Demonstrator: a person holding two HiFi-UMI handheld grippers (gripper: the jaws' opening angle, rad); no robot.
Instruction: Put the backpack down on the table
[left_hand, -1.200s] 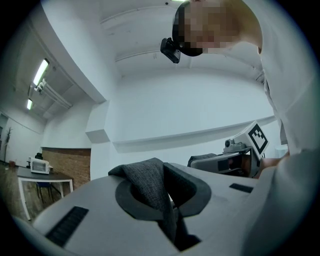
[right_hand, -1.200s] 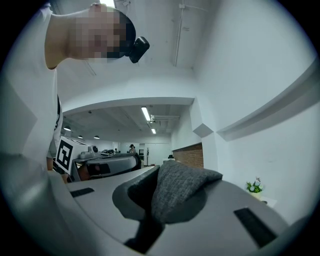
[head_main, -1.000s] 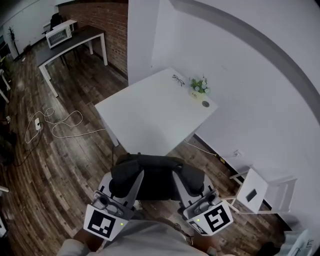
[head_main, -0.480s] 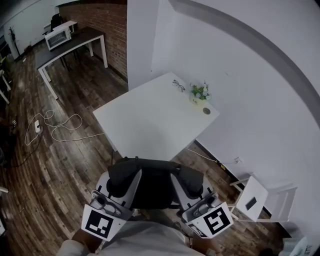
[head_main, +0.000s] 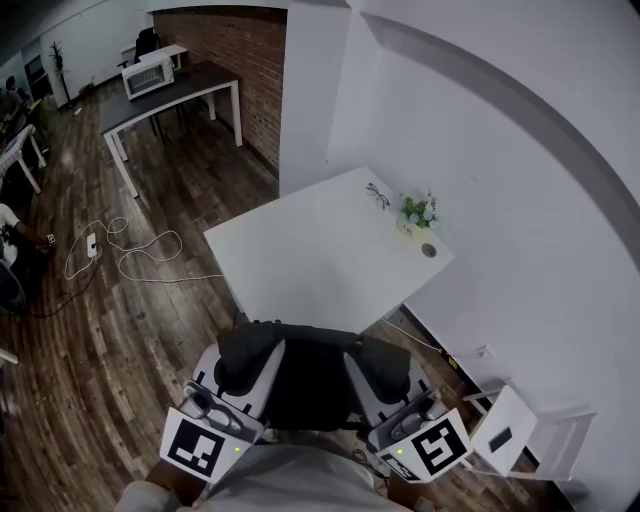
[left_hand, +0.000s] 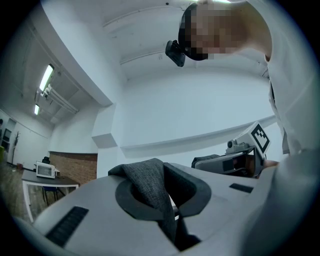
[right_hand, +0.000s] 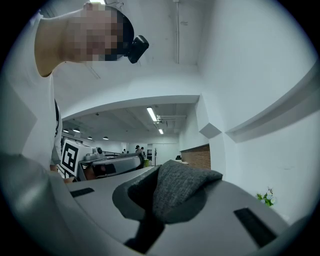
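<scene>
before the table (head_main: 320, 250), left claw (left_hand: 161, 196) and right claw (right_hand: 161, 202) clamp what seem backpack (head_main: 310, 375) straps.

Backpack (head_main: 310, 375) btm hidden behind person's shirt (head_main: 290, 485); glasses (head_main: 377, 193) too small f/ detail.

Left gripper (left_hand: 167, 202) jaws pinch a grey woven backpack (left_hand: 147, 182) fold; right gripper (left_hand: 232, 162) sits right of it.

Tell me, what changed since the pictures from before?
The backpack has come a little nearer the white table, and the view swung so more floor shows on the left. Nothing was grabbed or dropped: the left gripper and right gripper stay shut on the backpack, still held up short of the table.
</scene>
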